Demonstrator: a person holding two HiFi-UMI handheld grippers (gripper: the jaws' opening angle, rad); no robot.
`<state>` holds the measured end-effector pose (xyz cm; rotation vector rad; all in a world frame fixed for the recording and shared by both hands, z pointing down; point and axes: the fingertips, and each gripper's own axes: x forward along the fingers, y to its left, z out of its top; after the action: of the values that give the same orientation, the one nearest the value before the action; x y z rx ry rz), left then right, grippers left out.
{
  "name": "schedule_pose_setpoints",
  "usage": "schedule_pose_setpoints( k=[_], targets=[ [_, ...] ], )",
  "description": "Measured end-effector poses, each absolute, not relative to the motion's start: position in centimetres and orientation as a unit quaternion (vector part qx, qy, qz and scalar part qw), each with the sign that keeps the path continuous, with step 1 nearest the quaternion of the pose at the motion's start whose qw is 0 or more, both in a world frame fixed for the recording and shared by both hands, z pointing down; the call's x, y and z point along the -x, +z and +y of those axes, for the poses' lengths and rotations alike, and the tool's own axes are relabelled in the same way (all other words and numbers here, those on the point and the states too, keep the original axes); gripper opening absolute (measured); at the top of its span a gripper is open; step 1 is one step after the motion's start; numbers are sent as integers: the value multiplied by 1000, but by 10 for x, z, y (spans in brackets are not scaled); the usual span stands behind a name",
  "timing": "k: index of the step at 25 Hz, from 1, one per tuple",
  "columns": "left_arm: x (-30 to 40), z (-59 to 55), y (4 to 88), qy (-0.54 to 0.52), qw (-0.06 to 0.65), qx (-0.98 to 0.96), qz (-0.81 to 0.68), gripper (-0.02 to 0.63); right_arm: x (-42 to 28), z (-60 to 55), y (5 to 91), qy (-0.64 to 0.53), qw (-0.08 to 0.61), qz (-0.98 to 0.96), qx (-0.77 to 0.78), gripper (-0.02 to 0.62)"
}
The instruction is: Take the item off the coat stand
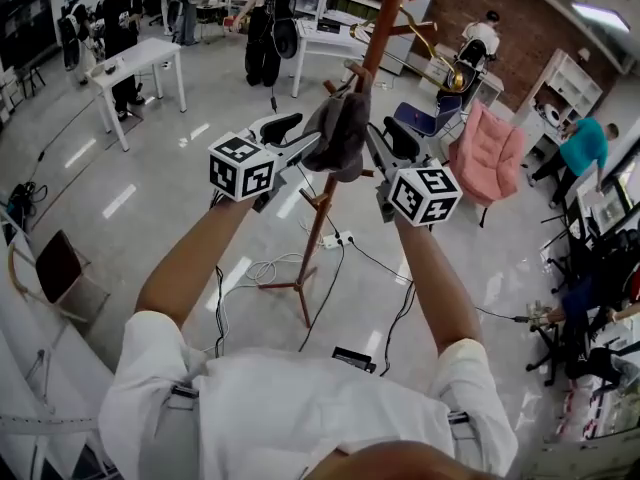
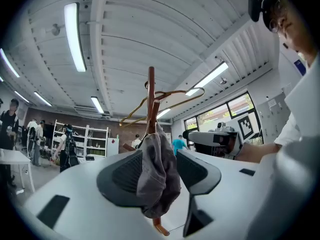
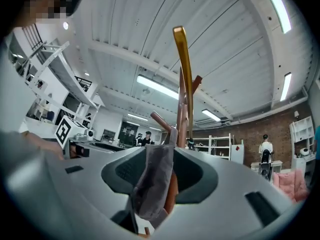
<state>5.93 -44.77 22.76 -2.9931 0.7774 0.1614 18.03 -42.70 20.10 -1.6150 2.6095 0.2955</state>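
Note:
A grey cap (image 1: 340, 133) hangs on a peg of the wooden coat stand (image 1: 322, 208), high on its pole. My left gripper (image 1: 303, 148) reaches in from the cap's left side and my right gripper (image 1: 378, 156) from its right. In the left gripper view the cap (image 2: 159, 184) droops between the jaws of the left gripper (image 2: 160, 171), and a gap shows beside it. In the right gripper view the cap (image 3: 151, 186) hangs loosely between the spread jaws of the right gripper (image 3: 161, 176), in front of the pole (image 3: 181, 114). Neither gripper's pads press on the cloth.
A gold hook (image 3: 184, 64) curves above the cap. Behind the stand are a pink armchair (image 1: 487, 153) and a blue chair (image 1: 425, 120). A power strip with cables (image 1: 335, 240) lies by the stand's feet. A white table (image 1: 135, 60) and people are farther back.

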Motion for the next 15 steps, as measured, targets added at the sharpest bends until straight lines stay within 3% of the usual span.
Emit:
schedule_pose_setpoints(
  k=[9, 15],
  targets=[
    [-94, -477, 251, -4, 33, 960, 276, 247, -179, -464, 231, 55, 1, 839, 541, 158],
    [-91, -487, 258, 7, -4, 959, 284, 239, -174, -472, 244, 32, -12, 844, 536, 156]
  ],
)
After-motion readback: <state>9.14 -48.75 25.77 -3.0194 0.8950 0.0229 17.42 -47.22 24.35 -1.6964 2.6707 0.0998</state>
